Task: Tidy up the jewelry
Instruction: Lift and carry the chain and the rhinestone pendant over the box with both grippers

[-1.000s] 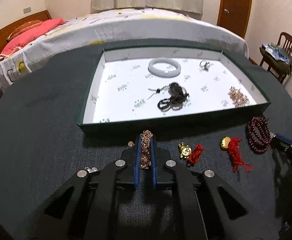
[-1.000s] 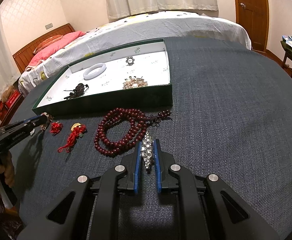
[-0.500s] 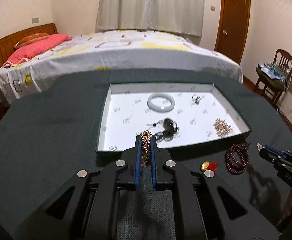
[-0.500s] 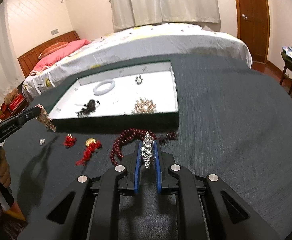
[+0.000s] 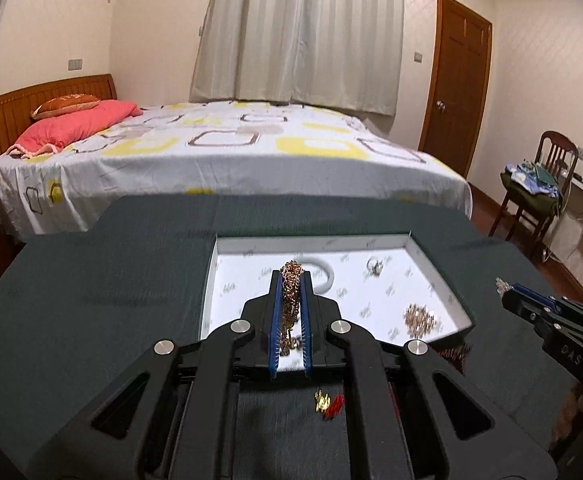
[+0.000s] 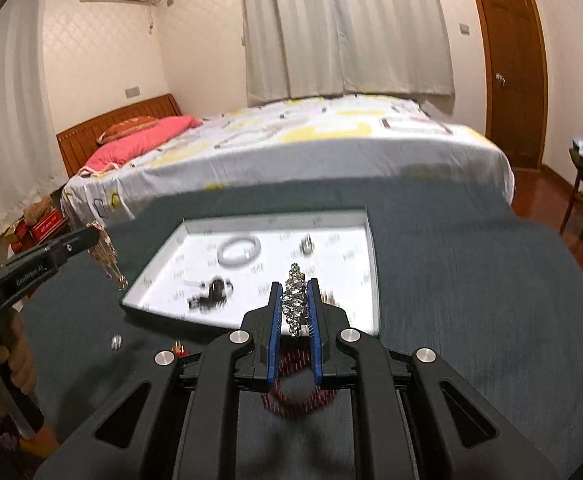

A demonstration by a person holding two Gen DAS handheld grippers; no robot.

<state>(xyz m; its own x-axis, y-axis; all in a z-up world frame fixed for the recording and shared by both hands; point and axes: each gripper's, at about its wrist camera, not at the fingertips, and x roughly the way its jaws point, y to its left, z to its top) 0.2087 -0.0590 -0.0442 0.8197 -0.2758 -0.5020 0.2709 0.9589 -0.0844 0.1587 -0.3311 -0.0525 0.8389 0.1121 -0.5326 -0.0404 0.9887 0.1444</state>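
Note:
My left gripper [image 5: 291, 276] is shut on a gold chain bracelet [image 5: 290, 292], held up in front of the white-lined tray [image 5: 443, 280]. My right gripper [image 6: 295, 284] is shut on a sparkling crystal bracelet [image 6: 296, 300], also raised before the tray [image 6: 371, 272]. Inside the tray lie a white bangle [image 6: 238, 250], a dark corded piece [image 6: 211, 294], a small ring [image 6: 306, 245] and a rose-gold cluster [image 5: 419, 318]. On the dark cloth below are dark red beads [image 6: 291, 400] and red-tasselled gold charms [image 5: 327, 402].
The round table [image 5: 91, 280] is covered in dark grey cloth. A bed [image 5: 211, 152] stands just behind it. A chair [image 5: 539, 184] with clothes and a wooden door [image 5: 455, 84] are at the right. A small silver bead [image 6: 116, 342] lies by the tray's near left corner.
Both grippers have risen and tilted up with their bracelets still held. The loose jewelry on the cloth has slid down toward the bottom of each view.

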